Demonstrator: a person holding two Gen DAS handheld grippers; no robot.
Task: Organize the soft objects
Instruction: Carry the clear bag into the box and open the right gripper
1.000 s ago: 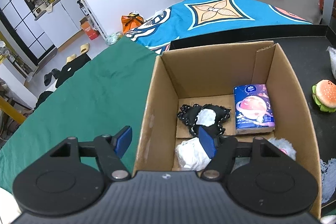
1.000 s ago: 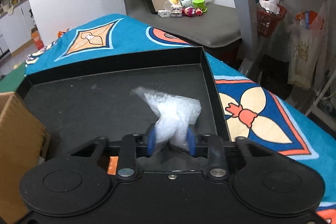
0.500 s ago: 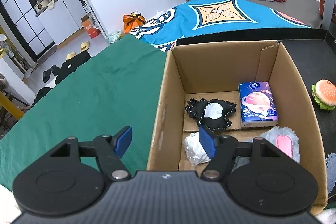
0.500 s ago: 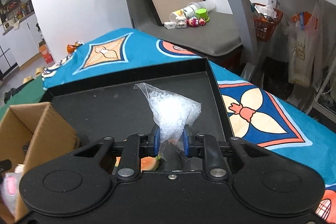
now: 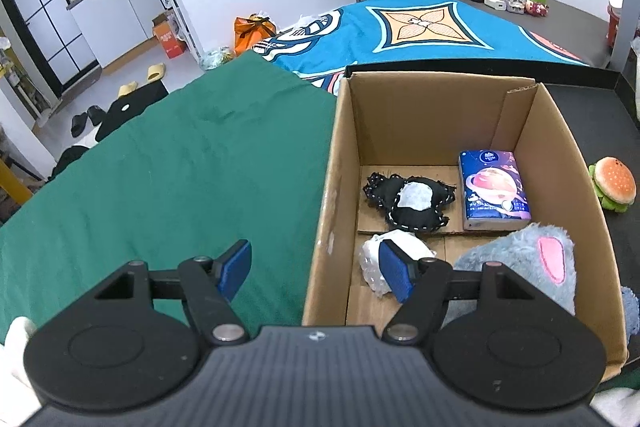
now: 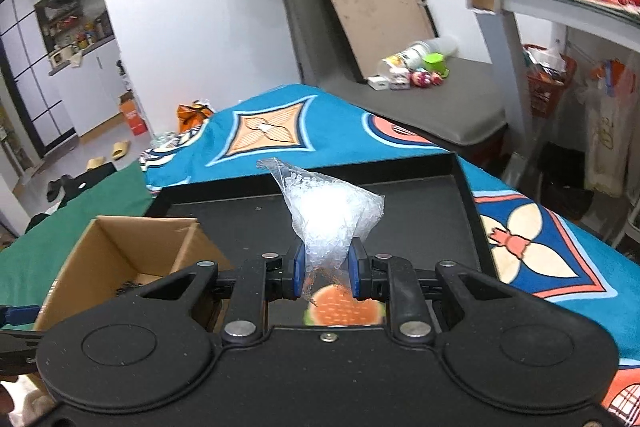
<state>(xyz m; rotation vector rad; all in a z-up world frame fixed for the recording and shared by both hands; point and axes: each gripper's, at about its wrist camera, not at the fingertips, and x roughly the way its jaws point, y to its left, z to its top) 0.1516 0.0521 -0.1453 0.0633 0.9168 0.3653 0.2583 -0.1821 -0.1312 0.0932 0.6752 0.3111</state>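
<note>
Several soft things already lie in the cardboard box (image 5: 332, 187) ahead of the left gripper (image 5: 316, 269), whose jaws stand wide and empty astride the box's near wall: a black stitched pouch (image 5: 408, 201), a glossy tissue pack (image 5: 494, 191), a crinkled white wad (image 5: 376, 259) and a fluffy grey plush (image 5: 520, 255). The right gripper (image 6: 325, 269) pinches a bubble-wrap bundle (image 6: 328, 215), crinkly and translucent, lifted above the black tray (image 6: 420, 195). Below it, a plush burger (image 6: 340, 309) remains unpacked.

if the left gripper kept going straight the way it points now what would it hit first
Most likely the near left wall of the cardboard box, which runs up between the open fingers of the left gripper. One finger sits over the green cloth, the other over the box interior. Depth is hard to judge in this fisheye view.
</note>
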